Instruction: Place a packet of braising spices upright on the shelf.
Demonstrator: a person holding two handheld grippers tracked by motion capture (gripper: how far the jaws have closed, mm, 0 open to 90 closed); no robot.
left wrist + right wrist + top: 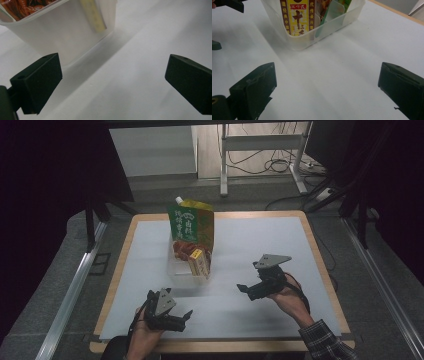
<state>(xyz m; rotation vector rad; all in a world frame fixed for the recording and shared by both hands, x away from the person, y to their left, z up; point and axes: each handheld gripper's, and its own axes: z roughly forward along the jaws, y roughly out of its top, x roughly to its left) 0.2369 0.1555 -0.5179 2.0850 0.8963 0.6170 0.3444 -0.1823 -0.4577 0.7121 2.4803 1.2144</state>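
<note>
High view: left gripper (pixel 186 316) and right gripper (pixel 243 289), jaws apart, empty, near plastic bin (pixel 176 270)

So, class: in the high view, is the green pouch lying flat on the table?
No: the green pouch stands upright in the clear tub, rising well above its rim beside a yellow box.

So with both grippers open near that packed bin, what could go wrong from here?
1. The tall green pouch stands well above the bin rim, so a nudge could tip it, or the light bin with it.
2. The yellow box leans against the bin wall; fingers closing on it might catch the rim and drag the bin.
3. The left gripper and right gripper could collide if both reach in together.
</note>
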